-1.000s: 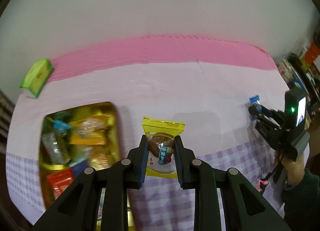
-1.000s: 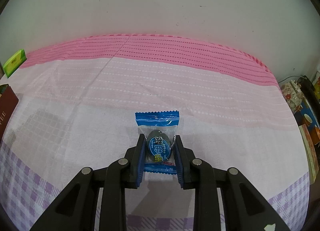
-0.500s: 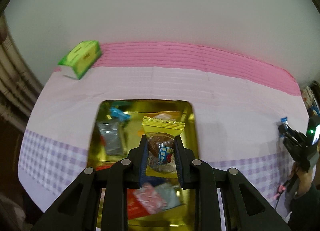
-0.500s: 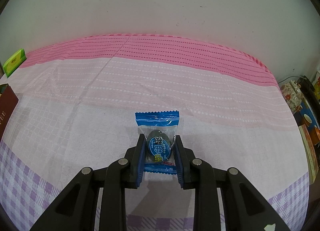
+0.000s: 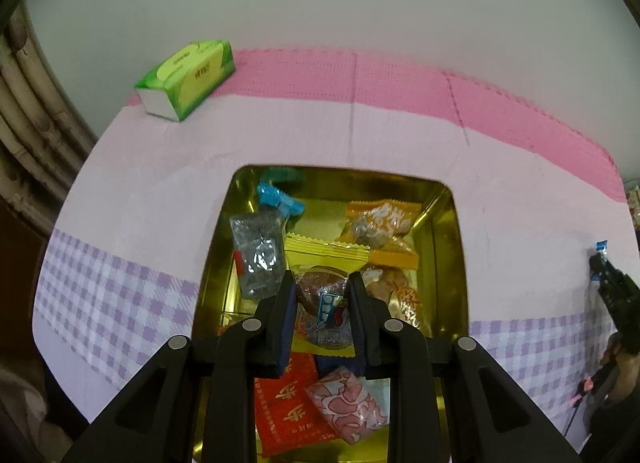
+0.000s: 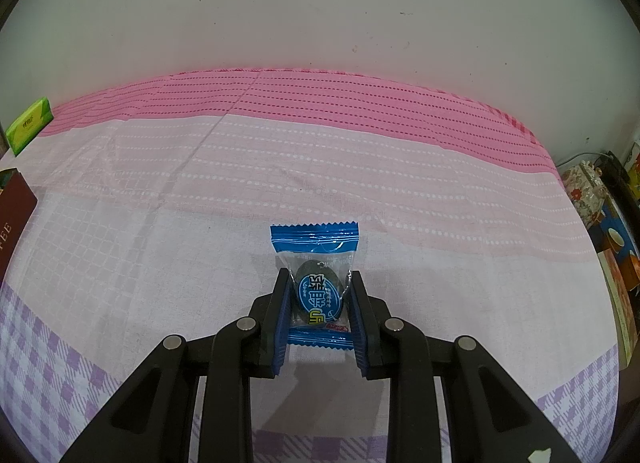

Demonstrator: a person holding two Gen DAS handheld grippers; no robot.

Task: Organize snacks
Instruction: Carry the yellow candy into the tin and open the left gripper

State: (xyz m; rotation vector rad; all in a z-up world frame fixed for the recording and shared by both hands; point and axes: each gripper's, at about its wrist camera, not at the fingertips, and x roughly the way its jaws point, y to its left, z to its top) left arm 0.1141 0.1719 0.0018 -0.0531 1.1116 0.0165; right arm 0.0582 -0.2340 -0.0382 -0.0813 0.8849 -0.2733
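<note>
Two grippers each pinch one wrapped snack. Far left in the left wrist view, a green tissue box (image 5: 188, 77) lies on the pink band of the tablecloth (image 5: 132, 199), near the wall. Right of it sits the gold tin (image 5: 448, 239), its near end cut off by the frame and partly hidden behind the black gripper arms. Inside the tin, from left: a clear crinkled packet (image 5: 258, 253) with a blue-ended wrapper (image 5: 278, 197) beyond it, then an orange packet (image 5: 380, 225) toward the far right corner. Nearer the camera lie a red packet (image 5: 286, 403) and a pink-patterned packet (image 5: 348, 403), both partly covered by the gripper. The left gripper (image 5: 322, 303) is above the tin, its blue pads pressed on the yellow-wrapped snack (image 5: 324, 275), whose long axis runs away from the camera, crimped yellow edge pointing to the tin's far wall; its near end is hidden between the fingers. The print on it is too blurred to read. At the far right edge the other gripper appears small and dark.

In the right wrist view, the right gripper (image 6: 318, 303) clamps the blue-wrapped snack (image 6: 316, 263) over the cloth, long axis pointing forward toward the wall, serrated blue end farthest. Whether it touches the cloth, I cannot tell.
</note>
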